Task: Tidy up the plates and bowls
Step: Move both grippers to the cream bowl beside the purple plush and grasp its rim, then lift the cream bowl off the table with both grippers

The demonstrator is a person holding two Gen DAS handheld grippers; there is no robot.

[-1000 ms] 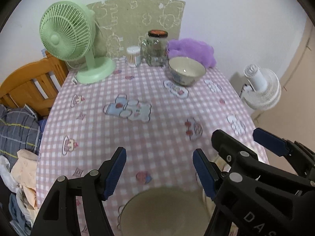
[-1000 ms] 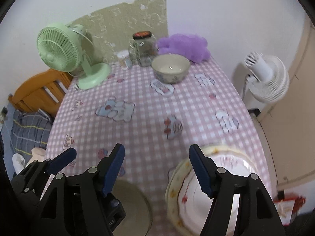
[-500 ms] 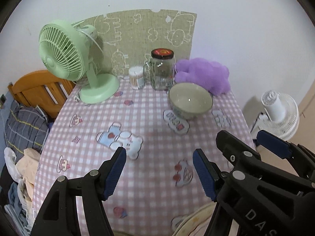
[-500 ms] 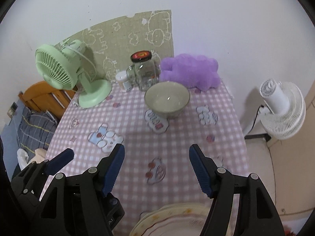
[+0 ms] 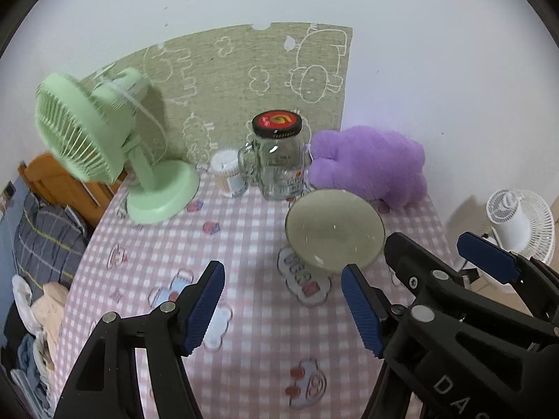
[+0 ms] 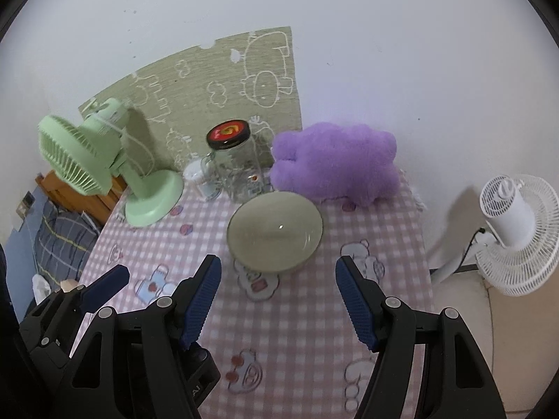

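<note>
**Beige bowl at far end of table; both grippers empty**

Bowl (image 6: pixel 275 232) rests upright on the pink checked tablecloth (image 6: pixel 300 317), just before the glass jar (image 6: pixel 237 164) and purple plush (image 6: pixel 335 162). Left gripper (image 5: pixel 283 302) and right gripper (image 6: pixel 278 298): jaws apart, nothing between them, short of the bowl.

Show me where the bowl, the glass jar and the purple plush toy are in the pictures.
bowl (image 6: pixel 274 232): right wrist view, inside of the bowl.
glass jar (image 5: pixel 281 167): left wrist view, clear body under the lid.
purple plush toy (image 6: pixel 335 162): right wrist view, middle of the fluffy body.
</note>
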